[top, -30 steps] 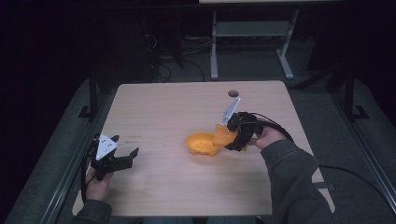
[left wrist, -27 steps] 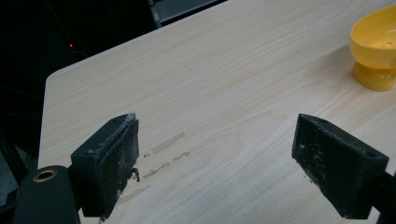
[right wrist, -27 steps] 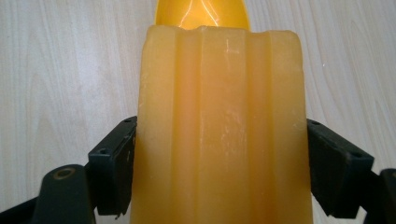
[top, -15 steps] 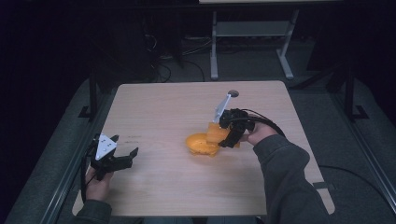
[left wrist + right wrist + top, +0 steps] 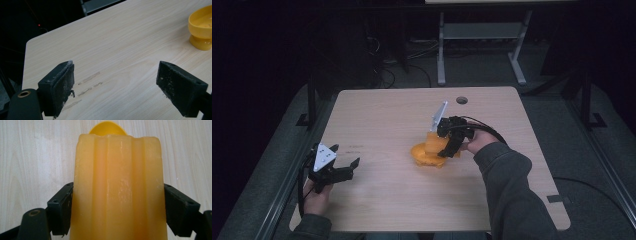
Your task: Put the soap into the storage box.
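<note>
A ribbed orange block (image 5: 117, 187) sits clamped between the two black jaws of the right gripper (image 5: 451, 142), which press against its left and right sides in the right gripper view. In the high view this block lies just right of the frame's centre, directly over a yellow-orange bowl (image 5: 428, 155) whose rim peeks out above the block's far end in the right gripper view; whether the block touches the bowl cannot be told. The person's right hand (image 5: 479, 142) holds the gripper, a grey sleeve (image 5: 512, 195) running to the lower right. The wooden table (image 5: 387, 115) carries all of this. At the lower left of the high view, the left gripper (image 5: 343, 172) rests low over the table, its jaws spread wide apart with nothing between them.
</note>
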